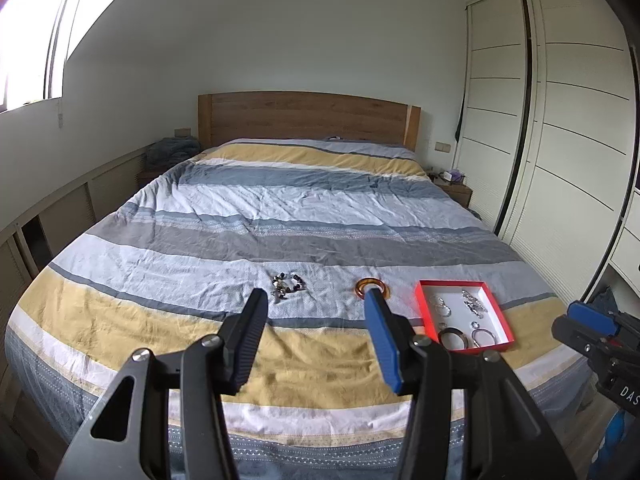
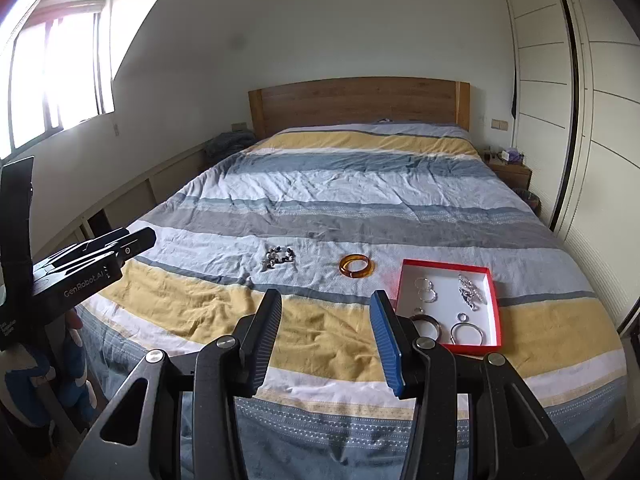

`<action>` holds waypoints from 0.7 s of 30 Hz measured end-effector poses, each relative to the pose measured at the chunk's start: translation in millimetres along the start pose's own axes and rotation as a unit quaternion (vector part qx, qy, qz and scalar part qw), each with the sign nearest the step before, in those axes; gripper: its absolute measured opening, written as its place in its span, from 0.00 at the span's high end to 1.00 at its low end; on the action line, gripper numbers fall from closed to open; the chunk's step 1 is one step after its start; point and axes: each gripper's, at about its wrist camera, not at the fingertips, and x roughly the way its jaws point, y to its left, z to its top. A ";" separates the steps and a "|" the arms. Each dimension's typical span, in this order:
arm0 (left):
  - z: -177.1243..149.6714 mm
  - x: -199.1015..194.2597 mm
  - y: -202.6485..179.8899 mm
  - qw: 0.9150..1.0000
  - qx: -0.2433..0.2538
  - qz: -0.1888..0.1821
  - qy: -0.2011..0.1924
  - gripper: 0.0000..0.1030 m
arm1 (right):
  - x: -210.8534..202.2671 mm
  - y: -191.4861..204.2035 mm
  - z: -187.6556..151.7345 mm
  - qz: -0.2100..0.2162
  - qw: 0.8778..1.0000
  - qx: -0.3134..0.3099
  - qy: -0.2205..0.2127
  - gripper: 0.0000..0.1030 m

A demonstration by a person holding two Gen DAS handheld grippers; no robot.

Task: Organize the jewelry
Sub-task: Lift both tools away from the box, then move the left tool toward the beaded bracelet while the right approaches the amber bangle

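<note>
An amber bangle [image 1: 373, 286] [image 2: 357, 266] and a dark beaded bracelet [image 1: 288, 283] [image 2: 279, 258] lie on the striped bedspread near the foot of the bed. A red box [image 1: 424, 316] [image 2: 495, 312] with a white inside lies to their right and holds several silver rings, hoops and a chain. My left gripper [image 1: 316, 300] is open and empty, above the foot of the bed, short of the bangle. My right gripper [image 2: 326, 304] is open and empty, short of the box. Each gripper shows at the edge of the other's view.
The bed [image 2: 360, 200] fills the room's middle, with a wooden headboard [image 1: 308, 118]. White wardrobe doors [image 1: 560, 140] stand on the right, a nightstand [image 1: 454, 190] beside them. A low cabinet [image 1: 72, 208] runs under the window on the left.
</note>
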 end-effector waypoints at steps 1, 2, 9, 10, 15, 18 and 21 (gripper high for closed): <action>-0.2 0.9 2.0 1.000 -0.001 0.001 0.000 0.53 | 1.3 1.2 1.0 0.000 1.000 -0.002 0.000 0.56; -0.8 2.9 4.3 1.000 -0.004 0.003 0.001 0.53 | 3.2 1.6 1.6 0.000 1.000 -0.003 0.001 0.56; -18.7 47.2 23.5 0.999 -0.023 0.031 0.035 0.53 | 42.5 0.4 -6.1 0.009 1.000 -0.003 0.027 0.56; -23.2 56.7 26.3 0.998 -0.025 0.037 0.044 0.53 | 51.2 0.1 -9.6 0.014 0.999 -0.002 0.031 0.56; -50.1 106.8 43.4 0.993 -0.054 0.047 0.090 0.53 | 104.3 -8.9 -30.3 0.025 0.997 0.002 0.077 0.56; -63.4 142.0 50.3 0.988 -0.065 0.063 0.125 0.53 | 137.8 -16.7 -36.8 0.031 0.994 0.010 0.101 0.56; -71.9 172.0 55.5 0.984 -0.070 0.071 0.147 0.53 | 172.6 -24.5 -40.0 0.038 0.991 0.016 0.125 0.56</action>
